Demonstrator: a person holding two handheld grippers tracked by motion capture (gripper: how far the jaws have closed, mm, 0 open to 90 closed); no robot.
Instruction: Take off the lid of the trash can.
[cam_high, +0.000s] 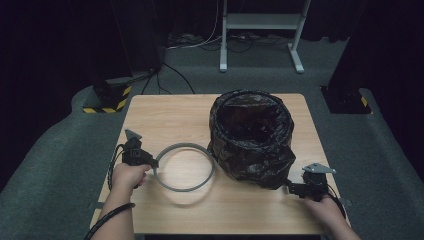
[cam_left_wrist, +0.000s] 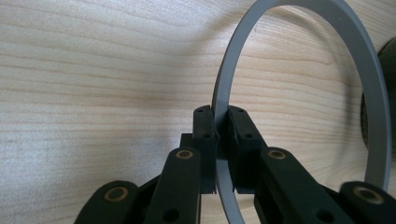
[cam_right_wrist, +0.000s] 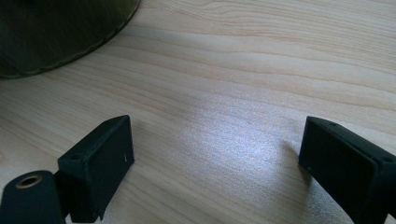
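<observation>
Your left gripper (cam_high: 150, 162) is clamped on the grey ring (cam_high: 183, 167). Left gripper view: both pads pinch the ring's thin band (cam_left_wrist: 223, 140) edge-on, and the hoop arcs up and away from the jaws over the wooden table (cam_left_wrist: 93, 93). From the high view the grip sits on the ring's near-left rim, and the rest of the hoop lies out to the gripper's right, low over the tabletop (cam_high: 165, 115).

Your right gripper (cam_high: 295, 189) has its jaws spread wide, nothing between them, bare wood beneath. It sits at the table's near right corner.

Just past the ring's far-right rim stands the bin wrapped in a black bag (cam_high: 252, 137), upright, mouth open. Its dark foot (cam_right_wrist: 56, 32) lies ahead and left of the right gripper's jaws, close but apart. Whether ring and bag touch, you can't tell.
</observation>
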